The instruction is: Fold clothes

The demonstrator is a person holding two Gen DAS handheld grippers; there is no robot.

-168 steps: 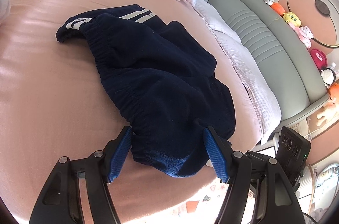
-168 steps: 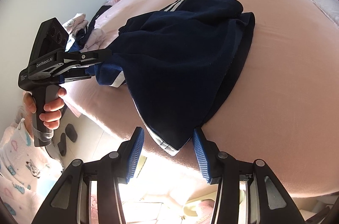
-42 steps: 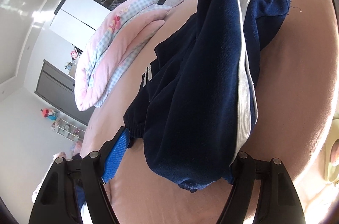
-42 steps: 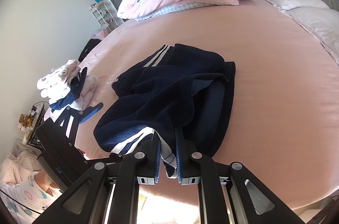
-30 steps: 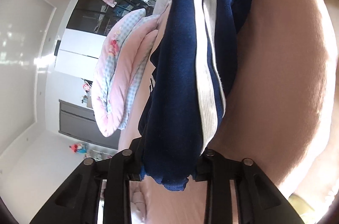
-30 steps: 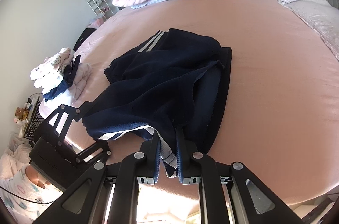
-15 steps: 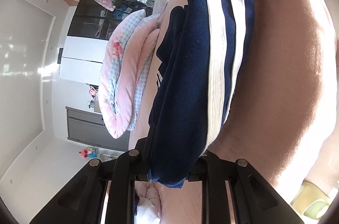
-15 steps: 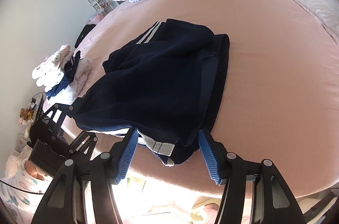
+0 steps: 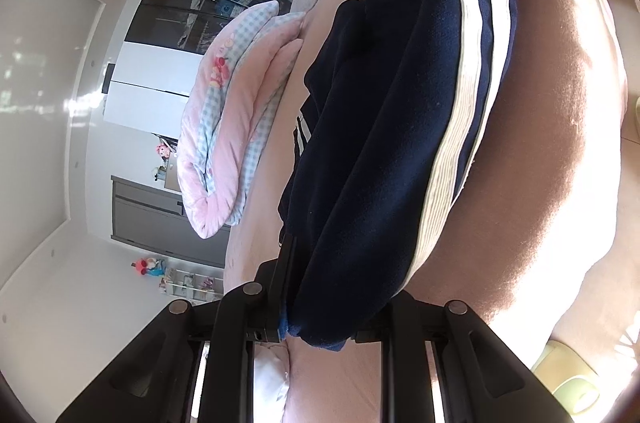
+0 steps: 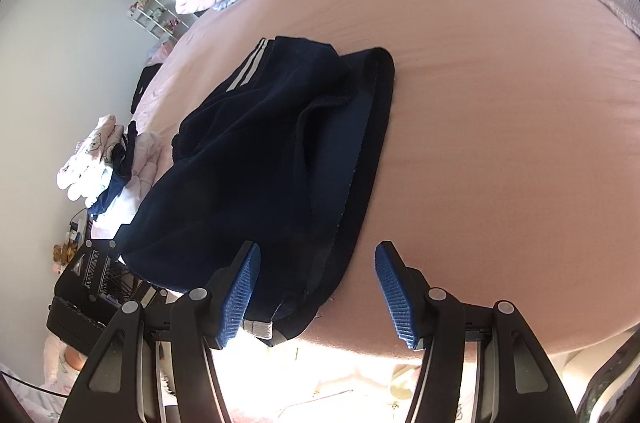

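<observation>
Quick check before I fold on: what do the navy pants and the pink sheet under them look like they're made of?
Navy pants: apparently a soft knit fleece, matte with a fuzzy nap; the white side stripes look like ribbed woven tape. Pink sheet: seemingly a smooth, thin woven fabric, matte with fine creases, though near the bed edge it looks slightly brushed.

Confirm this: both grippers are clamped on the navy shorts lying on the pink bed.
Not quite. Only the left gripper is clamped on the navy shorts. The right wrist view shows the right gripper open, its pads clear of the fabric. The shorts do lie on the pink bed.
</observation>
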